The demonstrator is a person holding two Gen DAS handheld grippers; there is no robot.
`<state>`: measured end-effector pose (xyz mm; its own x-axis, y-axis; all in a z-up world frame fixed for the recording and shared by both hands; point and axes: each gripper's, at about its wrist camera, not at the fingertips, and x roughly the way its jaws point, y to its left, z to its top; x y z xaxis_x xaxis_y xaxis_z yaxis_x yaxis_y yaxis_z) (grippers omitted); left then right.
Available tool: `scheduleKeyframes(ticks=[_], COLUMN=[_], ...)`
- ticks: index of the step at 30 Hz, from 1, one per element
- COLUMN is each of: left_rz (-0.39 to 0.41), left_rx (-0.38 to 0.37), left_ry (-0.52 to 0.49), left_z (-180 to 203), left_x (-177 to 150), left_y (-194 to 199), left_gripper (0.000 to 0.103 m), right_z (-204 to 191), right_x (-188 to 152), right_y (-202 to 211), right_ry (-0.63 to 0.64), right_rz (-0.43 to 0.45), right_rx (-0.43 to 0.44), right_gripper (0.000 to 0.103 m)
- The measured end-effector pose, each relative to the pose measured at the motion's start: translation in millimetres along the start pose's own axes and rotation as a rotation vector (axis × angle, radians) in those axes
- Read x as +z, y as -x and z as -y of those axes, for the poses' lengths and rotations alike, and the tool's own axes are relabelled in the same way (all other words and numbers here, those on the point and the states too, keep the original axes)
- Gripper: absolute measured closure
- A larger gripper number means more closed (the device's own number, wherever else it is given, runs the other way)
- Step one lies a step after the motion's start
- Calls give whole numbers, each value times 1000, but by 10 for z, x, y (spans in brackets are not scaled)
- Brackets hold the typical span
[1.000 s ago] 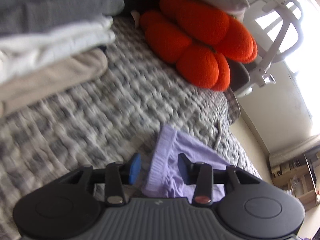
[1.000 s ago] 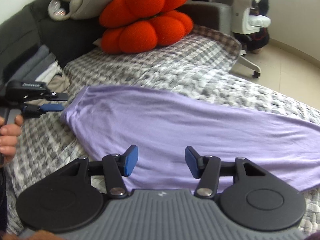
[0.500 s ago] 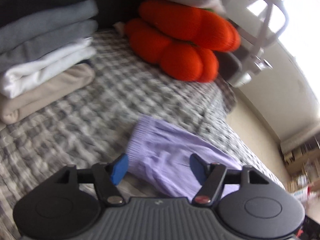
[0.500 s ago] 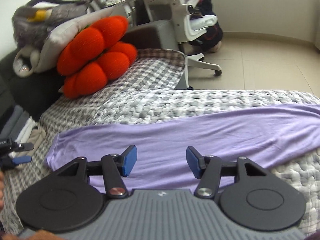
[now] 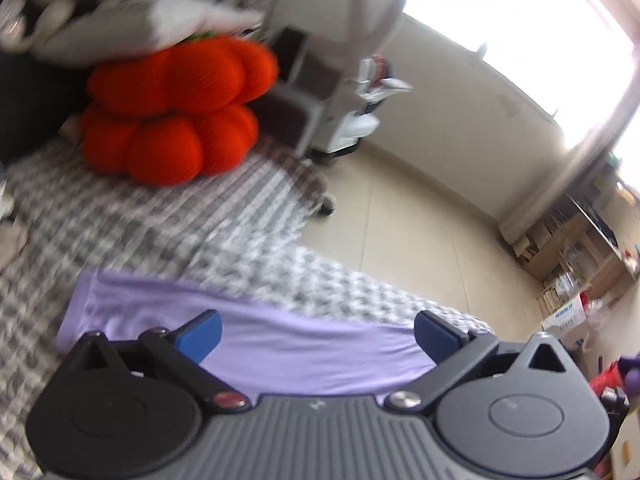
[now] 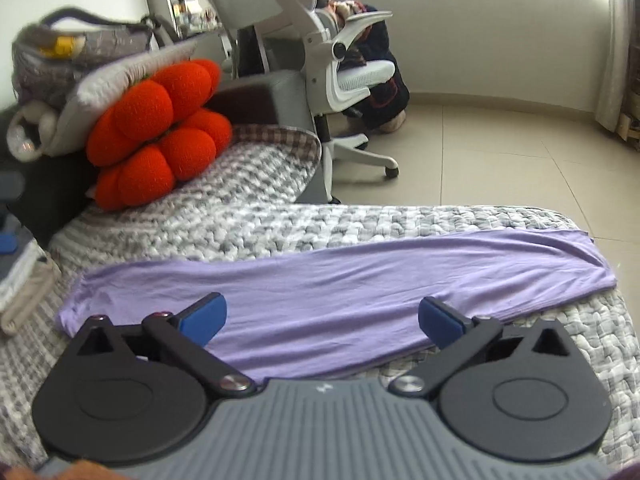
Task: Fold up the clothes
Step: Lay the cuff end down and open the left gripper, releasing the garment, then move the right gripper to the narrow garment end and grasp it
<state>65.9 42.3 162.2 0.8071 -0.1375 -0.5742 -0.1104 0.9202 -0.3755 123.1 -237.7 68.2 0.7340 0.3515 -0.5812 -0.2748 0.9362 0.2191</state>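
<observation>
A lilac garment (image 6: 328, 284) lies folded into a long narrow strip across the grey checked bedspread (image 6: 248, 224), running from near left to far right. My right gripper (image 6: 322, 318) hovers over its near edge, wide open, nothing between the blue pads. In the left wrist view the same lilac garment (image 5: 256, 332) lies below my left gripper (image 5: 318, 334), which is also wide open and empty, above the strip's left part. The picture there is blurred by motion.
An orange flower-shaped cushion (image 6: 156, 136) rests at the back of the bed under a grey pillow (image 6: 124, 80). Folded clothes (image 6: 24, 284) are stacked at the far left. A white office chair (image 6: 340, 64) stands on the tiled floor (image 6: 500, 160) beyond the bed's right end.
Both grippers have opened wider. The left one swung right, from the stack of folded clothes toward the room. The right one pulled back, so the whole lilac strip now shows.
</observation>
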Motion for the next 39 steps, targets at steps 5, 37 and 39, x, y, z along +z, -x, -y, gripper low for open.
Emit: scheduleKeyframes(ticks=[5,37,39], left_rz=[18,-150,-153], left_rx=[-16,220,218], left_ry=[-115,-155,-160], left_z=[505,275,280], left_x=[-66,-661,-670], left_y=[-190,-1541,-1535], left_gripper=[0,1,1], right_z=[147,1480,1544], right_x=[20,-64,-61], right_y=[141,-266,-235], right_ry=[-103,-409,-413], right_rz=[73,29,41], right_rx=[-32,-260,-253], right_gripper=[0,28,28])
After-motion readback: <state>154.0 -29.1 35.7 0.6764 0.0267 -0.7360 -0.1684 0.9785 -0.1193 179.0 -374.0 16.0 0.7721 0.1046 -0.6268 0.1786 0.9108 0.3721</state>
